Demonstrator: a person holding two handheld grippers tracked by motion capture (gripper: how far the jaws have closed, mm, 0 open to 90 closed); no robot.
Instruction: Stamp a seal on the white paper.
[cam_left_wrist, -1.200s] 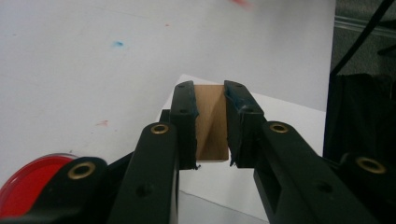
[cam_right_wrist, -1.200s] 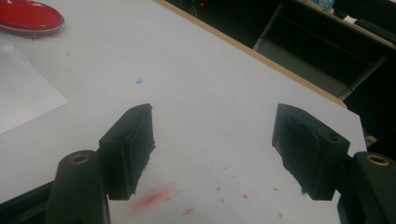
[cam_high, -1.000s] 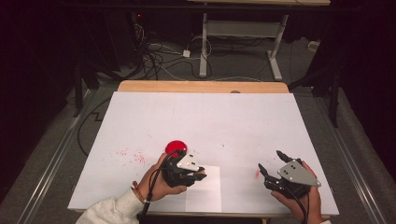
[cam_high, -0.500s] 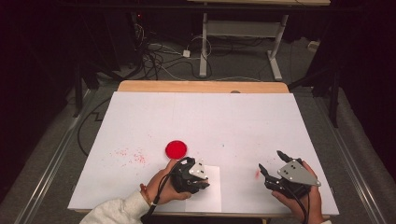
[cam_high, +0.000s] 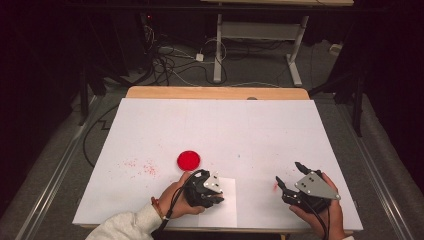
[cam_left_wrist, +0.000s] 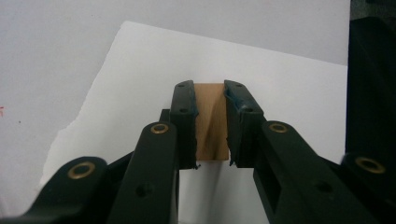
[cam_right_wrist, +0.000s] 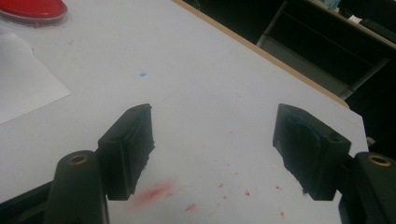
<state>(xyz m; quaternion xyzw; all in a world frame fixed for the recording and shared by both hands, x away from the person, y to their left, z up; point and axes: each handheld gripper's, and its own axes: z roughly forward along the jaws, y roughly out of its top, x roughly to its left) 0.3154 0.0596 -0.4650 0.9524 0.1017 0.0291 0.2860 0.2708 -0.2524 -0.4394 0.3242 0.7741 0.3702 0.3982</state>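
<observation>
A small wooden block is clamped in the left tool over a white paper sheet.
The right tool hovers spread wide above the white surface; a red disc lies near the paper.

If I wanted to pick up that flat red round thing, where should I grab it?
Probably by its rim. The red disc lies flat on the white table cover, so come from above, jaws open on opposite edges. The right gripper is open and free.

Black tongs, seemingly brass-riveted
</observation>
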